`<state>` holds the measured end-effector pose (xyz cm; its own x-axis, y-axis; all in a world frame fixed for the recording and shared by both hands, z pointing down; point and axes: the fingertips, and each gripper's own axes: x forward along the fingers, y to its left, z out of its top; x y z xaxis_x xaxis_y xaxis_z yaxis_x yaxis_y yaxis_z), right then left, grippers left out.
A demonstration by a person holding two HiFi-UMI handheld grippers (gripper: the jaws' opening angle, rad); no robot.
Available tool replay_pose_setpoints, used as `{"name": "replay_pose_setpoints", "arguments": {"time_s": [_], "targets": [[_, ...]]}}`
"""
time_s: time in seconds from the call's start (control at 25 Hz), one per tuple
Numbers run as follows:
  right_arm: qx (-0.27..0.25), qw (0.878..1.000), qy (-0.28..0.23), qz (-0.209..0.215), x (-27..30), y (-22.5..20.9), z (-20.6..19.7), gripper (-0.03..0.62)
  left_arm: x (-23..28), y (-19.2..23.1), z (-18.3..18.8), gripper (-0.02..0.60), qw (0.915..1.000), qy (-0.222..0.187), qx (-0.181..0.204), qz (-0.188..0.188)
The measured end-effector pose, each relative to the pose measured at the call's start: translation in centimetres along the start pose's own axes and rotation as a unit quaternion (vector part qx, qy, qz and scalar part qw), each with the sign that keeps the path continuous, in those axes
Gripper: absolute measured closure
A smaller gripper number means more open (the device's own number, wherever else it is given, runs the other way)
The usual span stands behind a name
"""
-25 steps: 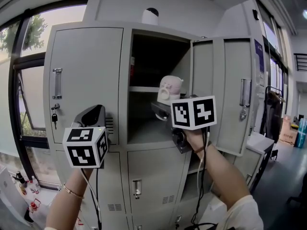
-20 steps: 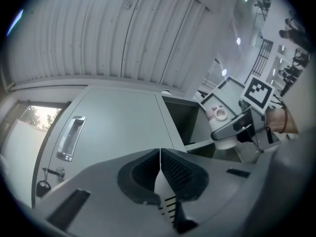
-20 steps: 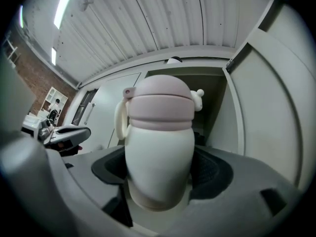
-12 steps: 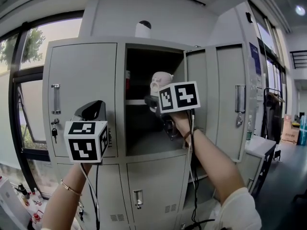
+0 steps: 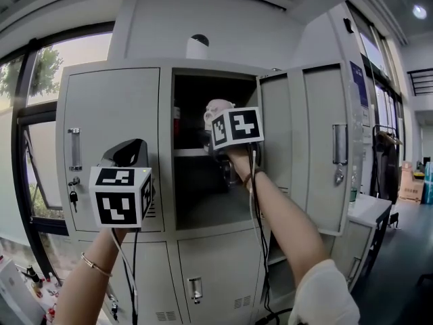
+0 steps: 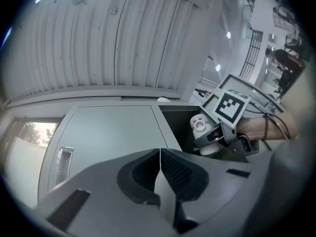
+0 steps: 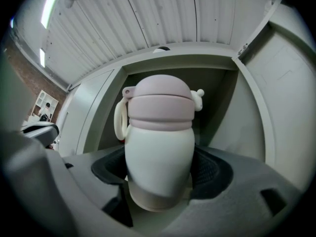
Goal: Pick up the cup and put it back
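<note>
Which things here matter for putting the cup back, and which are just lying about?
In the job: cup, right gripper holding it, open locker, its shelf.
Lying about: shut left gripper, white thing on top, key in the left door.

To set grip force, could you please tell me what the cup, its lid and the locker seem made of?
Cup: likely plastic or coated steel; smooth matte white body.
Lid: probably pink plastic or silicone; matte, with a moulded loop.
Locker: painted sheet metal, pale grey; thin doors, vent slots.
</note>
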<state>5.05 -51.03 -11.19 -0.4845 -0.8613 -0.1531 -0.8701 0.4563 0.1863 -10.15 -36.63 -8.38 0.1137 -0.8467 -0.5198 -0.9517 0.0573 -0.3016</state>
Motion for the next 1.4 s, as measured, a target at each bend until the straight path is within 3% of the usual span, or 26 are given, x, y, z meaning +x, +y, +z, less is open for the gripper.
{"name": "replay_pose_setpoints", "arguments": {"time_s": [0.6,1.08,1.32,1.4], "targets": [[0.0,0.998,0.06,-0.019,5.9,-1.4,-0.2,0.249,1.6,1.1,0.1,0.571,0.9998,0.002,0.012,0.013],[0.008,0.991,0.129,-0.044,7.2,-1.9,-1.3,0.238,0.9,0.8,-0.2,0.571,0.9999,0.007,0.006,0.014],[0.02,0.989,0.136,-0.046,7.7,-1.6,-1.4,0.149,-0.2,0.3,-0.4,0.571,0.9999,0.012,0.01,0.005],[0.023,0.99,0.131,-0.045,7.6,-1.6,-1.3,0.146,-0.6,0.4,-0.4,0.571,0.9998,0.014,0.011,0.004]]}}
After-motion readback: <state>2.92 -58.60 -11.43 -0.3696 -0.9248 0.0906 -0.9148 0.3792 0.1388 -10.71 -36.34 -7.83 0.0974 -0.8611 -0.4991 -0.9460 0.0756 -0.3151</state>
